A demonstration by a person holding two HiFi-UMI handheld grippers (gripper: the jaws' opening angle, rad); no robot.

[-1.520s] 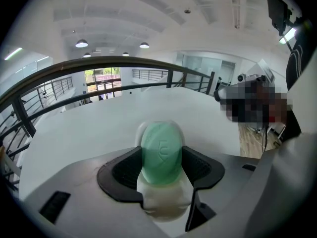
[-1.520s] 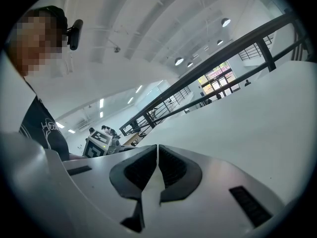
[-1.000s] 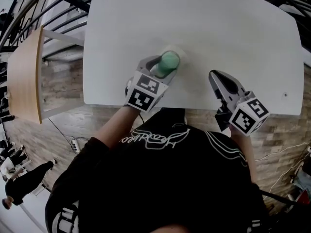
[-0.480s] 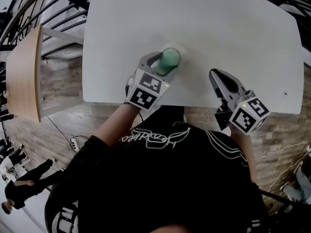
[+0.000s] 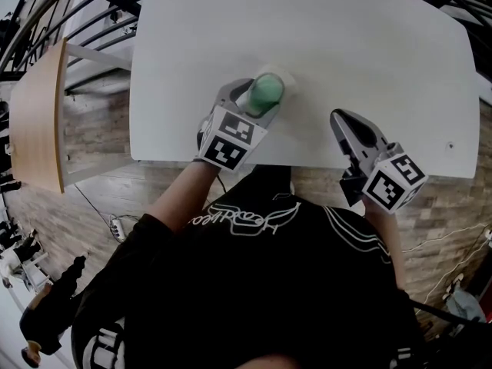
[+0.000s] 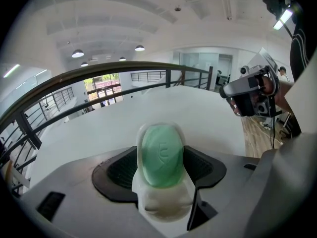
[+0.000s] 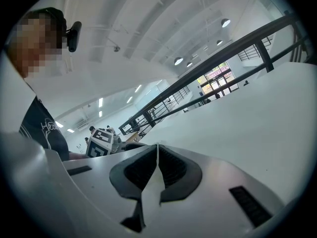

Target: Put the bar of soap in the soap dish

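Note:
A green oval bar of soap (image 5: 267, 92) lies in a white soap dish (image 5: 287, 78) near the front edge of the white table (image 5: 346, 44). My left gripper (image 5: 257, 98) reaches over the dish with one jaw on each side of the soap. In the left gripper view the soap (image 6: 162, 155) rests in the dish (image 6: 163, 208) between the black pads (image 6: 119, 171). The jaws have just been opening; a strip of dish rim shows between the left pad and the soap. My right gripper (image 5: 342, 118) hovers at the table's front right, shut and empty (image 7: 157, 150).
A wooden bench (image 5: 38, 121) stands left of the table, over a brick-patterned floor. Black railings (image 5: 69, 6) run past the table's far left corner. The right gripper's hand shows at the right edge of the left gripper view.
The left gripper's marker cube has tipped slightly; soap and dish lie where they were. The right gripper has not moved.

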